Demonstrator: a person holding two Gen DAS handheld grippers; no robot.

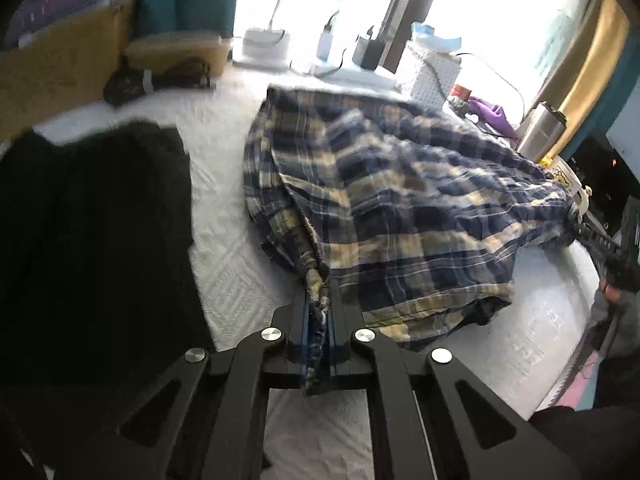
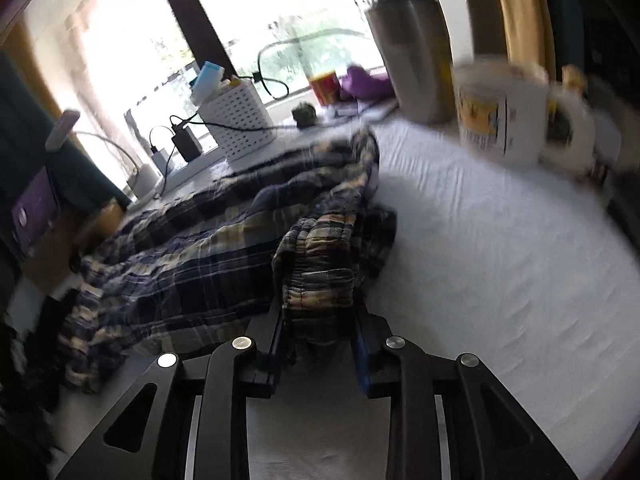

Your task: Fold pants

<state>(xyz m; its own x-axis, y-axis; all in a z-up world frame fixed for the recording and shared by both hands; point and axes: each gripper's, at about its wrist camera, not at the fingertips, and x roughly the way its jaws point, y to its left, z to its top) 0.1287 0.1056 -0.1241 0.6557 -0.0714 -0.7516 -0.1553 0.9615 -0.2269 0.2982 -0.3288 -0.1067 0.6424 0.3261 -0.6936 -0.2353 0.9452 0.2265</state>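
The plaid pants [image 1: 392, 184] lie rumpled across the middle of a white textured cloth [image 1: 240, 248] that covers the surface, filling the centre and right of the left wrist view. At the lower centre of that frame the left gripper [image 1: 320, 292] is clamped tight on a bunched hem edge of the fabric, which runs down between its black fingers. In the right wrist view the pants [image 2: 208, 248] stretch from the centre toward the left edge, and the right gripper [image 2: 320, 312] at lower centre pinches the gathered elastic waistband between its pads. A dark garment [image 1: 92, 240] fills the left of the left wrist frame. Along the window at the top stand a white perforated basket [image 2: 240, 120], a steel tumbler [image 2: 416, 52] and a white mug [image 2: 504, 116], upper right.
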